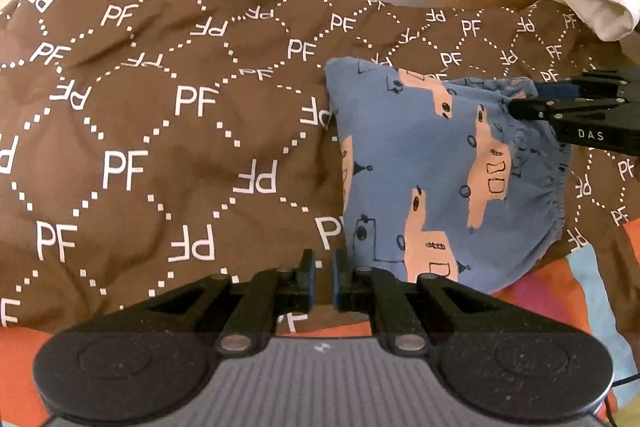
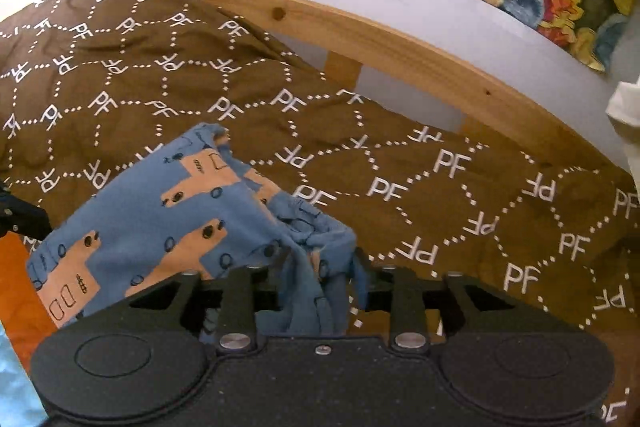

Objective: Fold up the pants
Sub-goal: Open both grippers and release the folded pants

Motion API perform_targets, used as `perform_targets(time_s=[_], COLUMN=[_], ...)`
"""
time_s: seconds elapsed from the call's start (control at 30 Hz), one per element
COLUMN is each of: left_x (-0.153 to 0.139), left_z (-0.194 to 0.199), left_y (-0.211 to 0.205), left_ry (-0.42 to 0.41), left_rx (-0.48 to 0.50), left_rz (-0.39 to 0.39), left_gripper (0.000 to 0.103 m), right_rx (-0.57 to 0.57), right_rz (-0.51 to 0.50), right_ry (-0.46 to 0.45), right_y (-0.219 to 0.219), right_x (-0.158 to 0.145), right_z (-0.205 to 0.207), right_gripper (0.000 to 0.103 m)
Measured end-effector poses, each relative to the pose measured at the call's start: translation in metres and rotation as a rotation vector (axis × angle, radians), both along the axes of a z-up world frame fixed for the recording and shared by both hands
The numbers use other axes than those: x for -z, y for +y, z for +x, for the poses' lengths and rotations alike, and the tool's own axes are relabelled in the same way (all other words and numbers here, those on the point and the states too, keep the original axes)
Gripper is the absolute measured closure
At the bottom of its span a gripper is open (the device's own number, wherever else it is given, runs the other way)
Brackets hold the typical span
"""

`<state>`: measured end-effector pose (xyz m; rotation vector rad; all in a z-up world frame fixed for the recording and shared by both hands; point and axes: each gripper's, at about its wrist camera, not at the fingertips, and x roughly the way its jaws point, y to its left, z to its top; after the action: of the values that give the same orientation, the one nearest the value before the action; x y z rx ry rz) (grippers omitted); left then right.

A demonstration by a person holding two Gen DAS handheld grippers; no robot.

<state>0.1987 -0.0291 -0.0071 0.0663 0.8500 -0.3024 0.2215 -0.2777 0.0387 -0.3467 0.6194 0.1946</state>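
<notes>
The left gripper (image 1: 324, 277) has matte black linkage arms, blue finger pads, silver pivot screws and a ribbed grey housing flanked by round black discs. The right gripper (image 2: 316, 267) has a speckled black housing; white "DAS" lettering marks its side.

My left wrist camera looks steeply down, close over the brown quilted PF-lettered bedspread (image 1: 160, 147). My right one faces shallower, towards the pale wooden bed rail (image 2: 400, 43). Both share the folded blue truck-print pants (image 1: 420, 163).
</notes>
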Motion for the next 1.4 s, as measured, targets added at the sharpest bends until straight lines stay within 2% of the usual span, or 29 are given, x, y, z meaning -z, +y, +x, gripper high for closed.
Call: perform_targets(time_s=[0.07, 0.1, 0.13, 0.17, 0.2, 0.27, 0.37, 0.47, 0.6, 0.87, 1.07, 1.17, 1.4], left_x=[-0.001, -0.002, -0.003, -0.004, -0.005, -0.01, -0.015, -0.019, -0.023, -0.029, -0.029, -0.029, -0.024], left_z=[-0.003, -0.004, -0.005, -0.007, -0.009, -0.013, -0.019, -0.024, -0.029, -0.052, -0.07, -0.079, -0.105], left_y=[0.002, 0.002, 0.003, 0.003, 0.004, 0.008, 0.01, 0.009, 0.006, 0.001, 0.001, 0.0, 0.002], left_ry=[0.001, -0.002, -0.009, -0.019, -0.029, -0.043, -0.075, -0.103, -0.136, -0.219, -0.246, -0.263, -0.321], left_rx=[-0.005, -0.008, -0.014, -0.026, -0.034, -0.04, -0.071, -0.088, -0.108, -0.104, -0.1, -0.098, -0.102], left_rz=[-0.007, -0.011, -0.009, -0.004, -0.005, -0.03, -0.057, -0.072, -0.079, -0.072, -0.102, -0.094, -0.069], left_gripper=[0.072, 0.066, 0.051, 0.039, 0.035, 0.02, 0.006, 0.001, 0.0, 0.0, 0.0, 0.0, 0.0], right_rx=[0.034, 0.046, 0.06, 0.072, 0.086, 0.113, 0.152, 0.192, 0.22, 0.224, 0.202, 0.197, 0.215], right_rz=[0.02, 0.035, 0.051, 0.062, 0.073, 0.108, 0.164, 0.214, 0.255, 0.271, 0.288, 0.288, 0.329], right_ry=[-0.009, -0.013, -0.021, -0.027, -0.032, -0.053, -0.082, -0.097, -0.126, -0.188, -0.258, -0.288, -0.287], right_y=[-0.006, -0.009, -0.013, -0.015, -0.017, -0.021, -0.024, -0.024, -0.022, -0.012, -0.001, 0.007, 0.019], right_x=[-0.001, -0.002, -0.002, -0.003, -0.004, -0.005, -0.007, -0.007, -0.009, -0.008, -0.008, -0.007, 0.0], right_z=[-0.003, -0.004, -0.007, -0.01, -0.013, -0.023, -0.038, -0.049, -0.061, -0.093, -0.124, -0.14, -0.172], right_gripper=[0.036, 0.03, 0.024, 0.021, 0.019, 0.007, 0.001, 0.001, 0.001, 0.001, 0.001, 0.001, 0.001])
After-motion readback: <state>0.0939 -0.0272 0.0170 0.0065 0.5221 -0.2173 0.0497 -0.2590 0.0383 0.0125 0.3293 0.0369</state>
